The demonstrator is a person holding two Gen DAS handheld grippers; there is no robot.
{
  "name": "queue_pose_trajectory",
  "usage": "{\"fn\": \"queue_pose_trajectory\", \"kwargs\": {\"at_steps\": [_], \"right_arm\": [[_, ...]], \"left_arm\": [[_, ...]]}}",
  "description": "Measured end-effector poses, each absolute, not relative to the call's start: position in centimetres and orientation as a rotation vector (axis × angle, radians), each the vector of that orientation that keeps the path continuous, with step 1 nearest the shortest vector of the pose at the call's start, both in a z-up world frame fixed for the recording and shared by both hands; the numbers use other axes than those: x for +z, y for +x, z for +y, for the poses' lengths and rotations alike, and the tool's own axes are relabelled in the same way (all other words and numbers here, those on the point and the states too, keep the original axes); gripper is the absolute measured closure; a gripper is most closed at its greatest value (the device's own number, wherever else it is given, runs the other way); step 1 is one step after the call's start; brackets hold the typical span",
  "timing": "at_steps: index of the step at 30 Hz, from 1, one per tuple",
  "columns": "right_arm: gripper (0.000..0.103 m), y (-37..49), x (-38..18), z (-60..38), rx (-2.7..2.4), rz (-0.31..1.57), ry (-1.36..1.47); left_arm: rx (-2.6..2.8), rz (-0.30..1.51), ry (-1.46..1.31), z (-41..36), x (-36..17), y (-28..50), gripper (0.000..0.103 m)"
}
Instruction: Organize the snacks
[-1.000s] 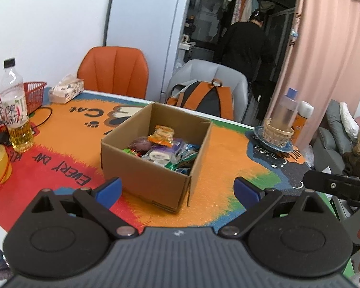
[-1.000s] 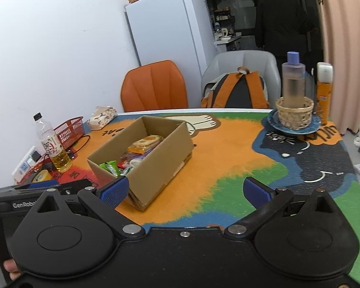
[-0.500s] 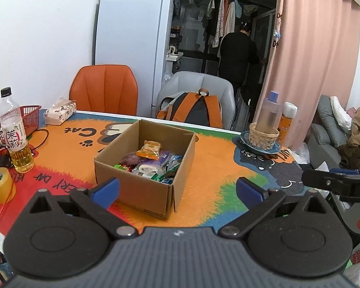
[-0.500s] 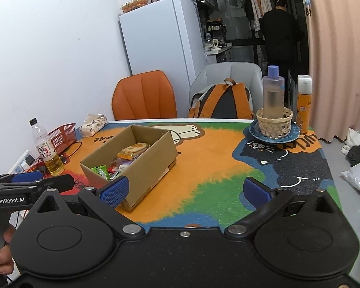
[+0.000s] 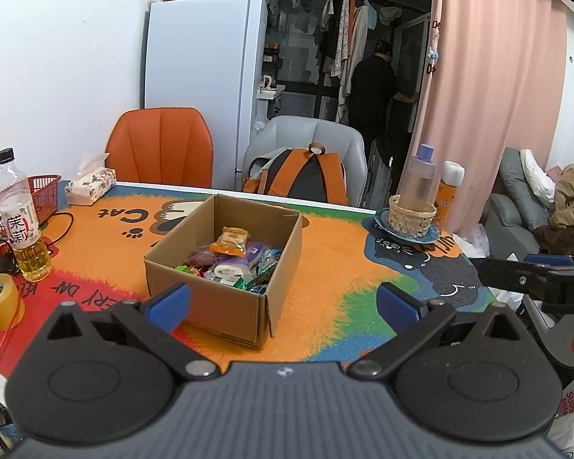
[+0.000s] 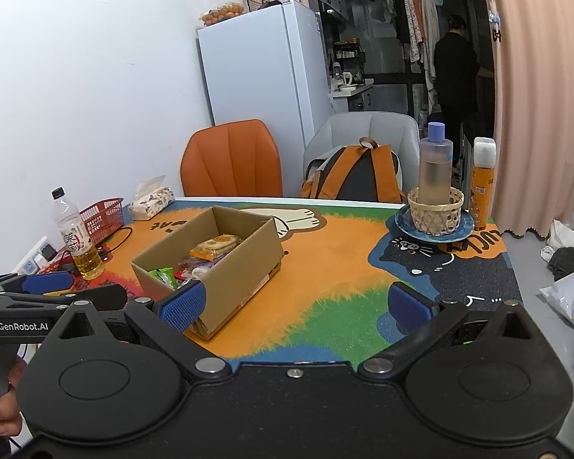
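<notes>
An open cardboard box (image 5: 225, 302) stands on the colourful table mat and holds several snack packets (image 5: 229, 244); it also shows in the right wrist view (image 6: 241, 267) with packets (image 6: 214, 246) inside. My left gripper (image 5: 283, 302) is open and empty, held back from the box at the table's near edge. My right gripper (image 6: 296, 302) is open and empty, to the right of the box and back from it. The left gripper's fingers (image 6: 49, 283) show at the left edge of the right wrist view.
A tea bottle (image 5: 21, 225), a yellow tape roll (image 5: 0, 302), a red basket (image 5: 38, 195) and a tissue pack (image 5: 92, 185) stand at the left. A wicker basket with a bottle (image 5: 415, 206) on a blue plate stands at the right. Chairs and a backpack (image 5: 298, 176) stand behind the table.
Both grippers have pulled back and up from the box, which now looks smaller and farther. Both stay open and empty.
</notes>
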State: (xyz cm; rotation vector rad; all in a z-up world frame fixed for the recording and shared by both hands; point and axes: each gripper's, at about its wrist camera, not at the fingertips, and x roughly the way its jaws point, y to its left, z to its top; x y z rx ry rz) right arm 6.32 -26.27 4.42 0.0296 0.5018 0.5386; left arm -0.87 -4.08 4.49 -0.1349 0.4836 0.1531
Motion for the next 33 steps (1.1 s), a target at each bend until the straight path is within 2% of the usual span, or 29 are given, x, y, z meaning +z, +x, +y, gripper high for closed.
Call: {"fn": "queue_pose_trajectory", "kwargs": {"at_steps": [33], "right_arm": [[0.0,6.4,4.4,-25.6,0.543,0.516,0.01]], "left_arm": [[0.177,0.491,-0.149,-2.7,4.3,-1.0,0.0]]}}
